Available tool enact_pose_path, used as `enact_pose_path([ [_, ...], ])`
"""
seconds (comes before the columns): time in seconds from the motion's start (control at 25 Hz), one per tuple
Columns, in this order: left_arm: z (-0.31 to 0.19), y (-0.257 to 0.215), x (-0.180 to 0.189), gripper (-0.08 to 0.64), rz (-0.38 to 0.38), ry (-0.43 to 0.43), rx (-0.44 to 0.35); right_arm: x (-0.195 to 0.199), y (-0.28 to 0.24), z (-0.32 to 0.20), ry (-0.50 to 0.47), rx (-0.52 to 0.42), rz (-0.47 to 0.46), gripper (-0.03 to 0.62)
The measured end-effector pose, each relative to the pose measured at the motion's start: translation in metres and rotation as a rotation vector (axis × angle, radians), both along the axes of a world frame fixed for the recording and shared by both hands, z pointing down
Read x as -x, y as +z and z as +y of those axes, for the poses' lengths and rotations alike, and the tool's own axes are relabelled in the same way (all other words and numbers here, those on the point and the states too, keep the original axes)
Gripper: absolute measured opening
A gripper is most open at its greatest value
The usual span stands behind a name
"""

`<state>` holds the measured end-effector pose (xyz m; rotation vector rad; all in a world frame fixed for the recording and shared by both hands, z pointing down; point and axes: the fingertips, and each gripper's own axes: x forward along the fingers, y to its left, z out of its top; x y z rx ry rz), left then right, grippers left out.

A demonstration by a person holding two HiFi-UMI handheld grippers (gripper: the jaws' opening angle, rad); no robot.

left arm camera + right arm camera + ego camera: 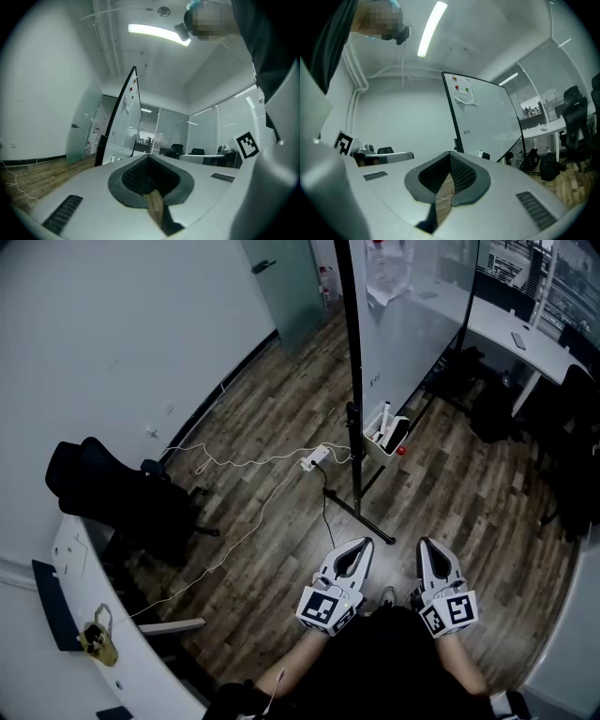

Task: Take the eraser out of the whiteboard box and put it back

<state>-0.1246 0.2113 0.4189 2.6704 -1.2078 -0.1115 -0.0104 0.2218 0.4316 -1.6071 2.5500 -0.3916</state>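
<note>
The whiteboard (403,324) stands on a black frame ahead of me. A white box (376,447) hangs at its lower edge. Inside the box are white markers and a dark block that looks like the eraser (397,434). My left gripper (364,542) and right gripper (424,542) are held side by side close to my body, well short of the box, both pointing level at it. In the left gripper view the left gripper (149,157) has its jaws together and empty. The right gripper (451,154) looks the same, facing the whiteboard (483,117).
A power strip (314,459) with white cables trails over the wood floor left of the stand's foot (361,517). A black office chair (122,493) and a white desk (103,634) stand at the left. Dark bags (487,399) and another desk (525,334) are at the right.
</note>
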Motion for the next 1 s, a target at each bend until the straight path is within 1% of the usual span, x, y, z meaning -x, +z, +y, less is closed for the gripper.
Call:
enact_pose_path([
  [0.08,0.000,0.000,-0.003,0.006,0.001,0.000,0.003,-0.003,0.001,0.000,-0.007,0.005,-0.016,0.014],
  [0.2,0.000,0.002,-0.009,0.006,-0.004,-0.006,0.002,-0.012,0.003,-0.001,0.000,0.002,-0.003,0.014],
  [0.4,-0.006,0.011,-0.023,0.006,-0.028,-0.041,0.020,-0.034,0.008,-0.004,-0.013,0.009,-0.017,0.014],
  [0.6,-0.020,0.014,-0.033,0.006,-0.045,-0.095,0.036,-0.052,0.013,-0.012,-0.053,0.025,-0.037,0.014],
  [0.72,-0.025,0.017,-0.043,0.006,-0.053,-0.112,0.042,-0.064,0.016,-0.016,-0.075,0.031,-0.039,0.014],
  [0.8,-0.029,0.019,-0.050,0.006,-0.074,-0.121,0.033,-0.072,0.019,-0.023,-0.084,0.031,-0.036,0.014],
  [0.92,-0.034,0.022,-0.061,0.006,-0.142,-0.117,0.004,-0.081,0.020,-0.033,-0.088,0.030,-0.038,0.014],
  [1.0,-0.040,0.022,-0.065,0.006,-0.147,-0.118,0.005,-0.083,0.020,-0.040,-0.090,0.034,-0.041,0.015],
])
